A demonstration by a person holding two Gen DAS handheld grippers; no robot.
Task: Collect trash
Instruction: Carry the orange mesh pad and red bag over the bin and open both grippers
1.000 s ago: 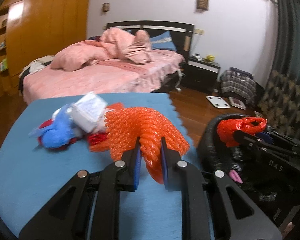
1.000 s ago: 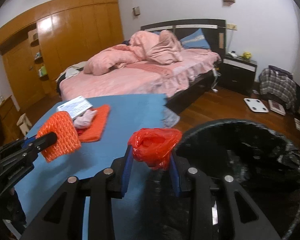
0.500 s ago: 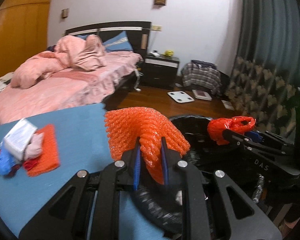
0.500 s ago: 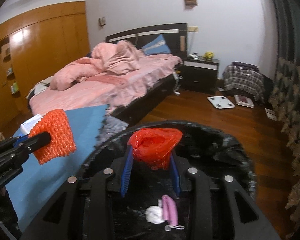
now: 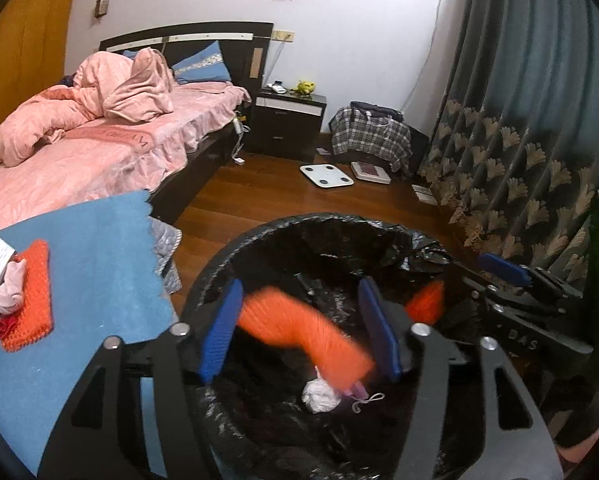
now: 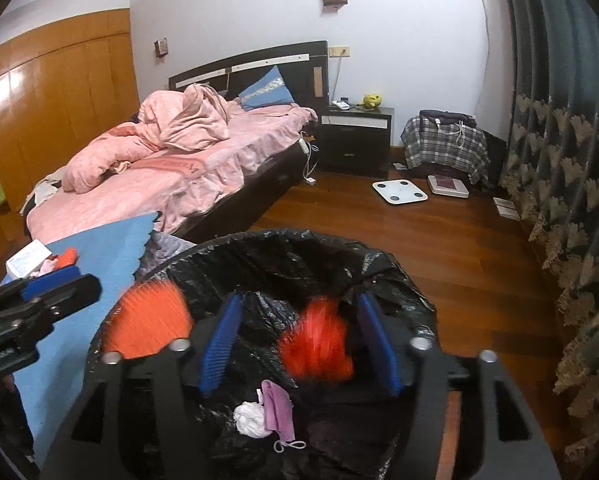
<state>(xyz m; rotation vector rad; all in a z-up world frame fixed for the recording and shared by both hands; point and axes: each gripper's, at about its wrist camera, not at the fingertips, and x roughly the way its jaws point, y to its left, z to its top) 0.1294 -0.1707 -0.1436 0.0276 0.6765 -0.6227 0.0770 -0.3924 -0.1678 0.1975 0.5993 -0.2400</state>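
Both hand-held grippers released over the trash bin.

My left hand-held gripper (image 5: 299, 326) has just been opening; its jaws stand spread, and the orange foam net (image 5: 303, 330) shows blurred between them without touching either pad, above the black-lined trash bin (image 5: 235, 248). My right hand-held gripper (image 6: 299, 344) has likewise just been opening; the red plastic bag (image 6: 317, 344) is blurred between its spread jaws, over the same bin. More trash (image 5: 23, 276) lies on the blue bench (image 5: 107, 264), left of my left hand-held gripper.

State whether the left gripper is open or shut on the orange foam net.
Open. The left gripper has just been opening; its blue pads stand clear of the blurred orange foam net dropping into the black-lined bin.
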